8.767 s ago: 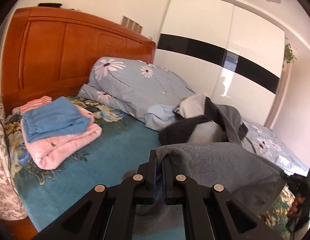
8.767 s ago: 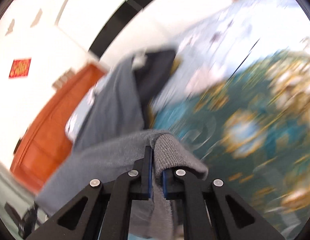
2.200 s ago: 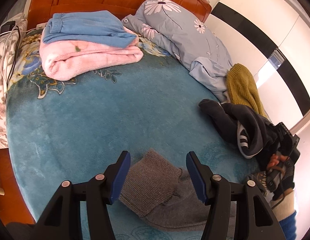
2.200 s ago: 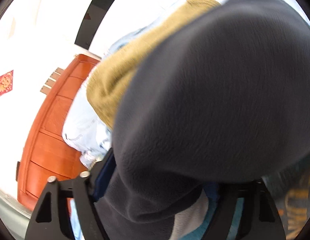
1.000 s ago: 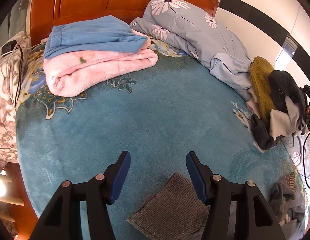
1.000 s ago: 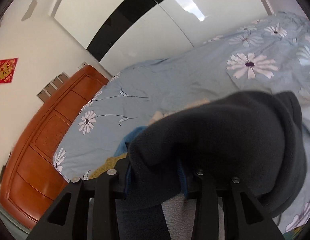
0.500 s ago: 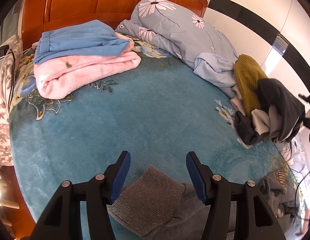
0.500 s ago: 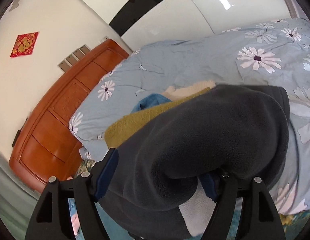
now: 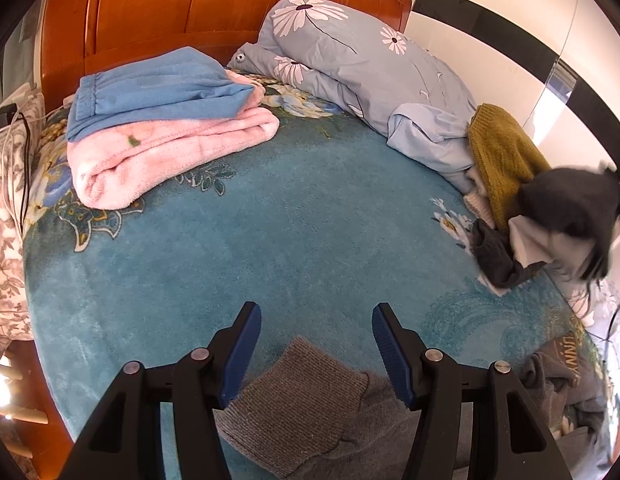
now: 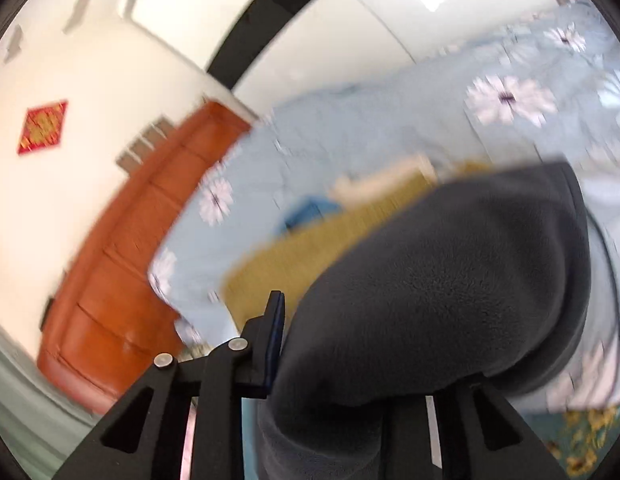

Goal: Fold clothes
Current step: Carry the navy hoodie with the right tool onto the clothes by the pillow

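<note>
A: Fleece, dark grey and thick, that is the garment (image 10: 449, 288) filling the lower right of the right wrist view. It bulges over the right gripper (image 10: 349, 360), whose jaws are closing with the fleece between them.

B: Do the pads press on it?

A: The left pad lies against the cloth; the right finger is buried under it, so I cannot tell more. That picture is smeared.

B: And from the other camera?

A: The same dark garment (image 9: 565, 208) hangs blurred at the bed's right edge, a pale lining showing beneath, beside a mustard knit (image 9: 501, 156). The right gripper itself is hard to make out there.

B: The left gripper (image 9: 315, 344)?

A: Its jaws stand apart, holding nothing, over a grey ribbed sweater (image 9: 302, 404) at the near edge of the teal bed cover (image 9: 270, 232); the frame cuts the sweater off. A folded blue and pink stack (image 9: 158, 120) sits by the headboard (image 9: 190, 0).
</note>
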Demonstrator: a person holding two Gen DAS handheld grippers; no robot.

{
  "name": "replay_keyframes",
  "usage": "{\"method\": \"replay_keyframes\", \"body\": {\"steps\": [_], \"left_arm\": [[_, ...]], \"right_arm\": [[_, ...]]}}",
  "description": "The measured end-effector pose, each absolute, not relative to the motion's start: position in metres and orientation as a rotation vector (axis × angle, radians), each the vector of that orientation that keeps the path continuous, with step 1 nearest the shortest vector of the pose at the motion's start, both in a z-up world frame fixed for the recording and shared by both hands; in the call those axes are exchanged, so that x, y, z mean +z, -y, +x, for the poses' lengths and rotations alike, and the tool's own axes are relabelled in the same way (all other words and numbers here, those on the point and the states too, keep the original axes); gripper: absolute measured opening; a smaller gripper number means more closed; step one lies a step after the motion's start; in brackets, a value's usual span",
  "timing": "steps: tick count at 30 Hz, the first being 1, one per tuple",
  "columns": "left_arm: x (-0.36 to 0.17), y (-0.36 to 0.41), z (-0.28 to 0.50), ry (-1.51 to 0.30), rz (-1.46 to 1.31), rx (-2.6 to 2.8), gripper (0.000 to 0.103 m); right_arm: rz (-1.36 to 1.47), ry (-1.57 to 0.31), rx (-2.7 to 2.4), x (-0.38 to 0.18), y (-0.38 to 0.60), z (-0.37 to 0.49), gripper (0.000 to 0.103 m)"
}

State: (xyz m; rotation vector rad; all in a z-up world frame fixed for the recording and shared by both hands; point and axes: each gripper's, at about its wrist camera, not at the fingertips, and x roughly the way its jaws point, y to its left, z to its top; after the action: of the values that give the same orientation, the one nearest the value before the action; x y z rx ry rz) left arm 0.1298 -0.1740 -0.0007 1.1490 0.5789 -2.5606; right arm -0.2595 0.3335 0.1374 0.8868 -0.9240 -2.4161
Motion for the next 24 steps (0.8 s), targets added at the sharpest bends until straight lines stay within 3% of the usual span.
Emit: {"method": "replay_keyframes", "body": {"steps": [4, 7, 11, 15, 17, 20, 24], "left_arm": [[0.002, 0.174, 0.126, -0.517, 1.123, -2.551, 0.062], [-0.001, 0.178, 0.124, -0.510, 1.116, -2.527, 0.062], [-0.008, 0.178, 0.123, -0.507, 1.135, -2.506, 0.062], [-0.010, 0.175, 0.125, -0.489, 1.146, -2.502, 0.062], [-0.008, 0.176, 0.126, -0.496, 1.137, -2.502, 0.062], [-0.004, 0.176, 0.130, -0.521, 1.119, -2.508, 0.062], [0.003, 0.173, 0.134, -0.527, 1.110, -2.534, 0.062]], "right_arm": [[0.564, 0.981, -2.506, 0.217, -0.339, -0.293, 0.028], [0.410, 1.008, -2.548, 0.233, -0.342, -0.313, 0.029], [0.707, 1.049, -2.530, 0.169, -0.332, -0.359, 0.046], [1.096, 0.984, -2.550, 0.068, -0.325, -0.374, 0.052], [1.024, 1.232, -2.423, 0.036, -0.347, -0.364, 0.074], [0.957, 1.397, -2.274, 0.021, -0.367, -0.352, 0.075], [0.928, 1.290, -2.303, 0.038, -0.381, -0.323, 0.076]]}}
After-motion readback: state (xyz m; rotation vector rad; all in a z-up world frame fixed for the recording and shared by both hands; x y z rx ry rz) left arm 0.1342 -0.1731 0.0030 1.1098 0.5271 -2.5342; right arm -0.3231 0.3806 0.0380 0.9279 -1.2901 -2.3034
